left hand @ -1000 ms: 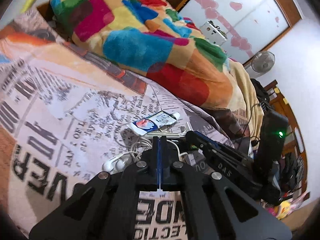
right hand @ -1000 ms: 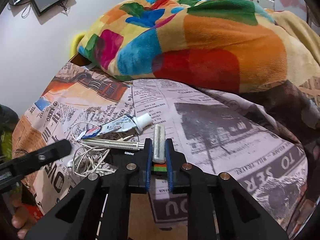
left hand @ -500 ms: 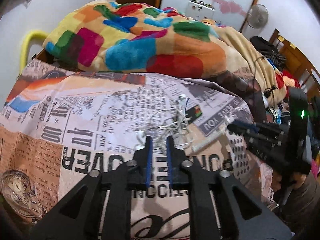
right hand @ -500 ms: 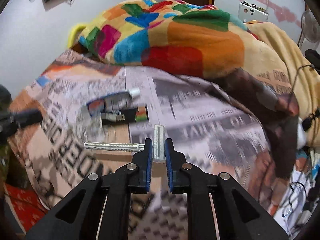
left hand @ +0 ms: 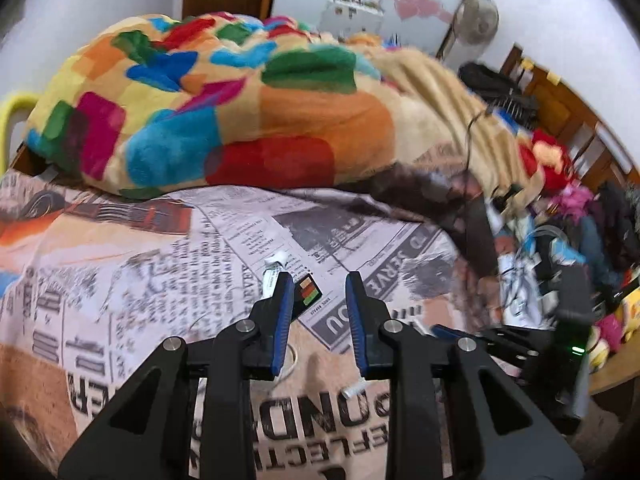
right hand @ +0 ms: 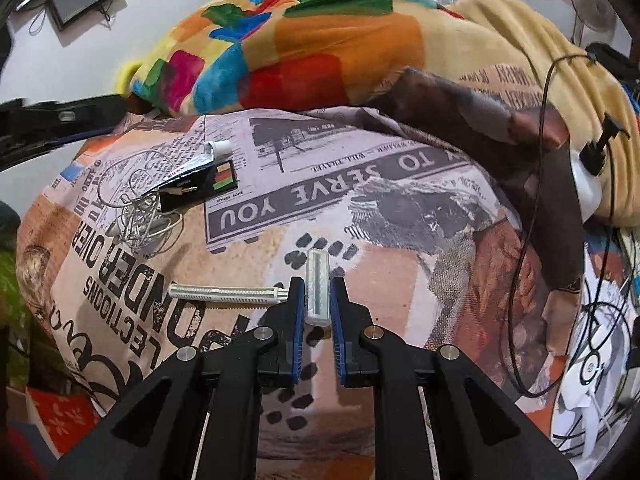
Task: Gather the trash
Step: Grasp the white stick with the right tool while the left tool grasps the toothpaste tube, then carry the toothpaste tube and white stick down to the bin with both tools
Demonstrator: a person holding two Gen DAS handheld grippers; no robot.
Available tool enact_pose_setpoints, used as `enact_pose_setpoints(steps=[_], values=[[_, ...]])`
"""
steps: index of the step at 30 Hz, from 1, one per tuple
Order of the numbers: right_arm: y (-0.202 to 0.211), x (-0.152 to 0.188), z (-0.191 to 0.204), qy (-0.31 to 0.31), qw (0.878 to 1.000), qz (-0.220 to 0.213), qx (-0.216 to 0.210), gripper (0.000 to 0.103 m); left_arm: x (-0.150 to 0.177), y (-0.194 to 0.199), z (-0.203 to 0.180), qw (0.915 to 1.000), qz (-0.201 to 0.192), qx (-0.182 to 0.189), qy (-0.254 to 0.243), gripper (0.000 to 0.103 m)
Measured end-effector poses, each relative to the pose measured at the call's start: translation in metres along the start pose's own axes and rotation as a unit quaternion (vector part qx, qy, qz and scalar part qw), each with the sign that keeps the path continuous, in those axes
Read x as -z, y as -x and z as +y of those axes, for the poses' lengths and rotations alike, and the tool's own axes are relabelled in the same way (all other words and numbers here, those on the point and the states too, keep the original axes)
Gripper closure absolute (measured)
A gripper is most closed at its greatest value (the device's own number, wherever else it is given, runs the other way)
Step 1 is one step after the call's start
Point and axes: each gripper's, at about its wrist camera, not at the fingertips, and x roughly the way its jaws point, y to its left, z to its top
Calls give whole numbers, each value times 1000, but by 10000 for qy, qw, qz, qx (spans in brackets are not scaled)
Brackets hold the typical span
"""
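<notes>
A white disposable razor (right hand: 256, 295) hangs by its capped head, its ribbed handle level above the newsprint-patterned bedsheet (right hand: 400, 208).

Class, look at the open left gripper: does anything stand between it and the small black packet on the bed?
Nothing visible does. The left gripper hangs open above the sheet, and the black packet lies just ahead, partly hidden by its left finger, beside the toothpaste tube.
</notes>
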Motion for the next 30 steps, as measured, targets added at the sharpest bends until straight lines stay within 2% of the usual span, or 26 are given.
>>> enact_pose_setpoints(steps=[3,5,14,16,20,23,25,26,30], values=[[1,3,-1,-33,9999,-64,-91,91,-2,-36,2,9988,276,-370,-163,77],[2,4,-2,-46,9999,-106,-129,91,-5,-57,8,9979,455,-456,-73,77],[-2,4,-1,-81,9993,-233,-270,91,-7,-93,22,9963,501,-685,143,77],[-4,3,-1,-83,9994,-219,-272,91,-6,-93,21,9960,486,-732,130,82],[-2,2,-1,-98,9996,-160,-217,91,-7,-82,17,9973,465,-525,198,83],[8,2,1,-74,9996,-187,-183,91,-8,-57,11,9986,334,-345,238,83],[18,2,2,-50,9996,-224,-166,91,-10,-33,6,9993,213,-204,224,86],[24,2,3,-27,9996,-258,-148,91,-11,-23,3,9995,158,-176,203,91],[52,0,8,13,9990,-421,-114,91,-13,28,-7,9998,-122,-32,161,91]])
